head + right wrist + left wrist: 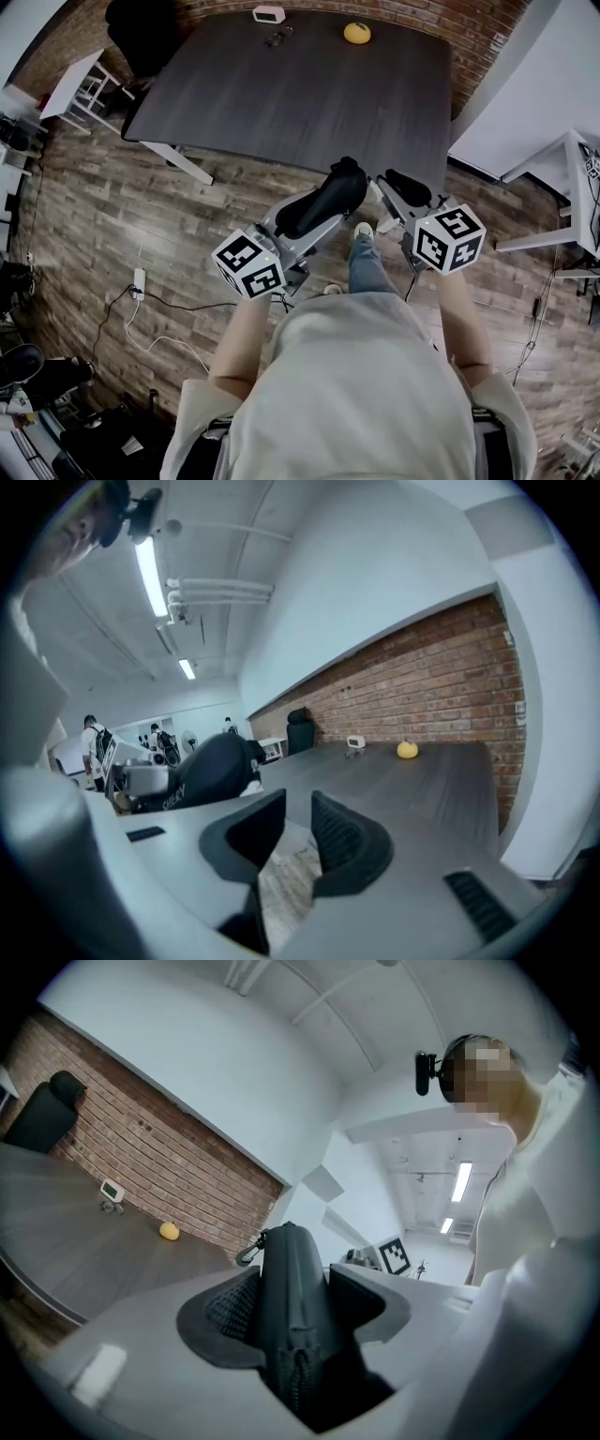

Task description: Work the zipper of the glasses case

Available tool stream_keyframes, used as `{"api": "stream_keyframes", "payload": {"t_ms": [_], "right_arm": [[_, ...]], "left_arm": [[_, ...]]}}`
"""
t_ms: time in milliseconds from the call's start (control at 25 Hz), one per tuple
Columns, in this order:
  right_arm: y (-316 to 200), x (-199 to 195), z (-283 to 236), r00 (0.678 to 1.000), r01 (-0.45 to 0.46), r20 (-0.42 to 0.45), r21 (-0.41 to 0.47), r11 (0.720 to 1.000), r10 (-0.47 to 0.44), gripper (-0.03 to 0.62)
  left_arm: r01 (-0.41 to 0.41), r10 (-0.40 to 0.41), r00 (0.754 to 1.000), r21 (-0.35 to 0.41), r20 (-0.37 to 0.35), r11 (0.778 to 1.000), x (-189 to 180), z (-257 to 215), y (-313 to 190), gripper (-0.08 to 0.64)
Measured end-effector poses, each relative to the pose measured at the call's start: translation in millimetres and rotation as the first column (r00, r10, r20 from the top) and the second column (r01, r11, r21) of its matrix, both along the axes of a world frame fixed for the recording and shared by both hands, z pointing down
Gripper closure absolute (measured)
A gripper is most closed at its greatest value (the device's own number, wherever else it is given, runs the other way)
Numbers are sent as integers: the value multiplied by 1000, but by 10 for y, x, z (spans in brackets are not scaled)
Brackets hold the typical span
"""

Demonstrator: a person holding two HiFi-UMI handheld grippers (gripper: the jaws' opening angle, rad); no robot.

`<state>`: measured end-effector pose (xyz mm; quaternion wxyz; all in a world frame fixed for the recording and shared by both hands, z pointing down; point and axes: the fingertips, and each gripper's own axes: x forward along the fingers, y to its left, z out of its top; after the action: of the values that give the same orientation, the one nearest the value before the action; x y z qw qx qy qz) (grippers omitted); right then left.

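Over the wood floor [187, 216], the left gripper [321, 208] squeezes the glasses case [291, 1288], its long side pointing ahead. The right gripper [298, 819], a bit open and empty, sits just right of it. The zipper [298, 1384] pull is maybe down by the left jaws.

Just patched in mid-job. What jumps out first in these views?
The glasses case draws the eye first. It is black and clamped upright in the left gripper, off the table, with its zipper running down toward the camera. Beside it, the right gripper has its fingers slightly apart with nothing between them. On the far side of the dark table sit a small yellow ball and a white clock.
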<state>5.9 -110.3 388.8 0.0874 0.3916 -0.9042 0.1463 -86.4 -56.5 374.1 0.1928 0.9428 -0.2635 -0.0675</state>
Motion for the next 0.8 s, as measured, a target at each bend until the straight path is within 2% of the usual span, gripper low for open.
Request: {"api": "stream_keyframes", "payload": {"t_ms": [120, 280, 440, 560, 720, 800], "right_arm": [[120, -40, 15, 1000, 20, -12, 49, 999, -19, 495], [259, -173, -30, 998, 61, -33, 116, 991, -57, 474], [306, -380, -60, 982, 132, -158, 180, 975, -104, 402], [277, -522, -76, 966, 169, -233, 226, 959, -115, 374], [199, -674, -109, 959, 194, -250, 247, 949, -131, 374], [126, -691, -110, 956, 180, -275, 261, 948, -106, 433]], "left_arm": [[12, -12, 1000, 6, -16, 1000, -100, -99, -54, 324], [12, -13, 1000, 43, 11, 999, -215, -209, -123, 322], [10, -11, 1000, 63, 16, 998, -311, -278, -147, 321], [1, -2, 1000, 71, 13, 997, -302, -303, -117, 321], [-30, 28, 999, 79, 23, 996, -227, -298, -63, 320], [-43, 42, 999, 80, 17, 996, -223, -306, -50, 319]]}}
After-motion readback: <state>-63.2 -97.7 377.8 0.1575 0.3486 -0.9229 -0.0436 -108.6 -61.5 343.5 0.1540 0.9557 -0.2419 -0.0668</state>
